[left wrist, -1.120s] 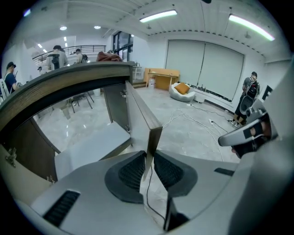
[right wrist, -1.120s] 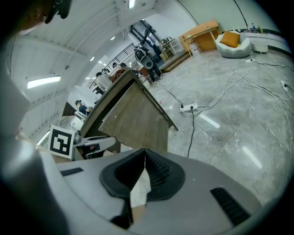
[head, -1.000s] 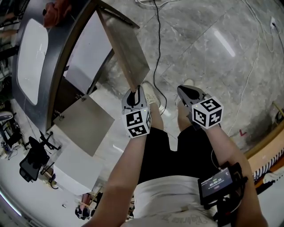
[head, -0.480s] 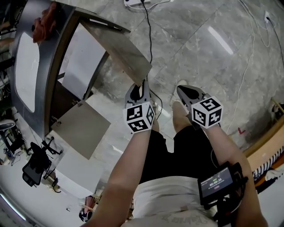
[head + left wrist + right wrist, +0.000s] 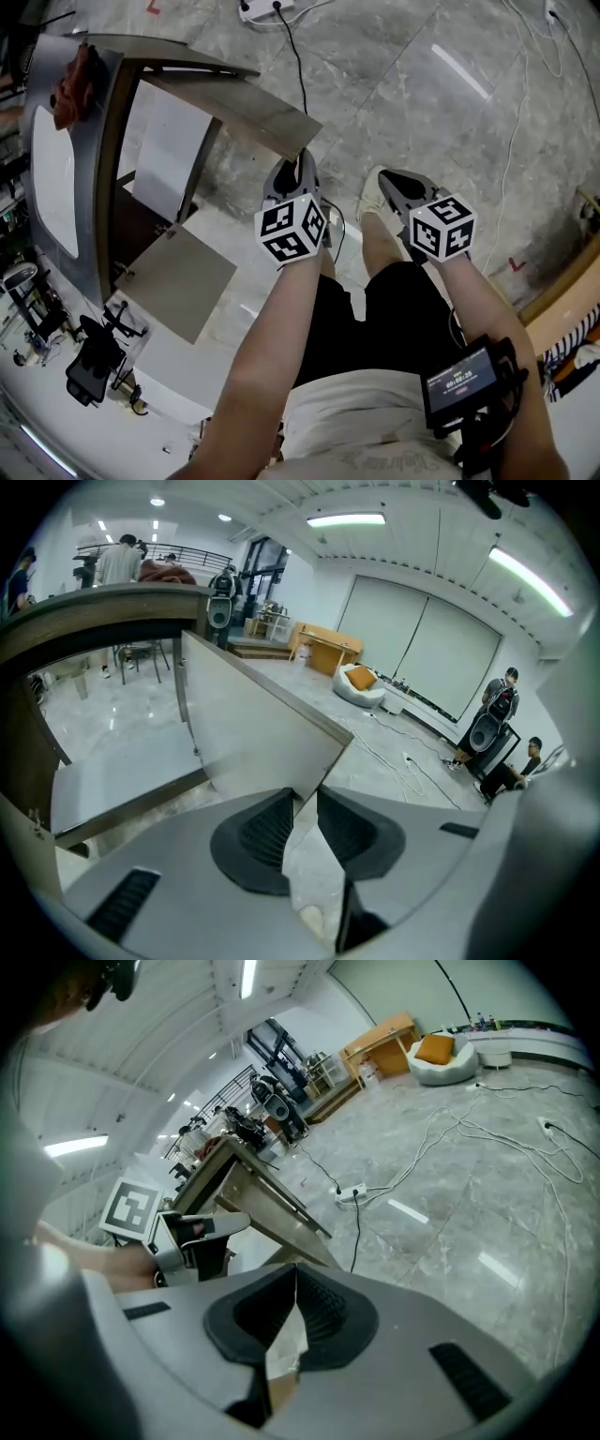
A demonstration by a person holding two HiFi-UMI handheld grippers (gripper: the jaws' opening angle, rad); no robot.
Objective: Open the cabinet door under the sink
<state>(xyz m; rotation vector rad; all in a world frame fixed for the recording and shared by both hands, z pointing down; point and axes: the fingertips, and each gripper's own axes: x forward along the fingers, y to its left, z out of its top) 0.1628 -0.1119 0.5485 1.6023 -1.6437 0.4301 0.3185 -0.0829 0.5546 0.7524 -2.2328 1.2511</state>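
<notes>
- Landmark: a dark grey sink cabinet [image 5: 108, 159] with a white oval basin set in its top, recorded at the left of the head view.
- Task item: a flat grey-brown cabinet door [image 5: 248, 108], hinged on the sink cabinet's front and swung well out over the grey marble floor [image 5: 422, 94]. Its long axis runs away from the sink cabinet, with the free corner at the far end.
- Second item: a matching grey-brown door panel [image 5: 178, 281], also swung out from the sink cabinet, further along its front.
- Left gripper [image 5: 300, 167]: placed just off the first door's free corner, on the side away from the sink cabinet. Its jaws have just been opening and are parted by a narrow gap. No panel is pressed between the ribbed pads; only the floor is seen through the gap, and the corner lies just beyond the tips.
- Right gripper [image 5: 389, 178]: held further from the sink cabinet than the left. Its jaw tips are closed together and nothing is gripped.
- Assessment: the door is judged already open and released. The left gripper is the nearer one should any wider swing be wanted, and the free edge would be met straight ahead of its jaws.
</notes>
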